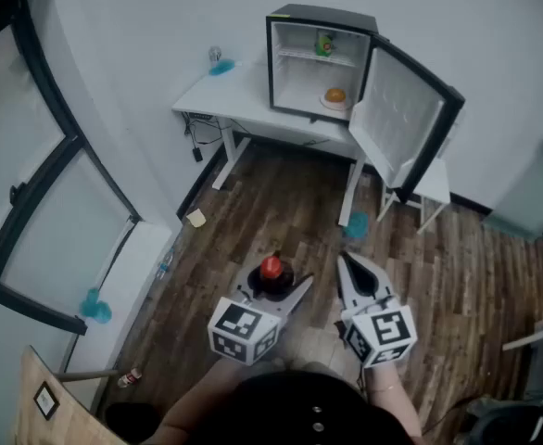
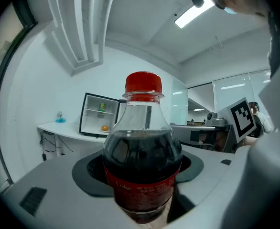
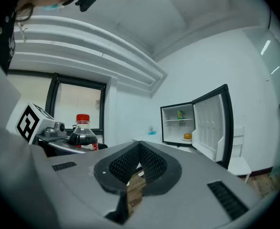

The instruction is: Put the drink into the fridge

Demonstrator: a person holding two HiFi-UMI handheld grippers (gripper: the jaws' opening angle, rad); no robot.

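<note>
Low at six o'clock of the head view, the left gripper [image 1: 276, 284] points ahead, almost level, its jaws spread wide and pressed on a clear plastic cola bottle with red cap and red label [image 2: 141, 161]. The bottle stands upright, dark drink filling it to the shoulder. Just at its three o'clock the right gripper [image 1: 344, 260] lies parallel, jaws together on nothing. Well apart at twelve o'clock, a small black fridge [image 1: 320, 15] stands with its door open on a white table [image 1: 218, 95].

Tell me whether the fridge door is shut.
No, the fridge has its door swung wide open.
</note>
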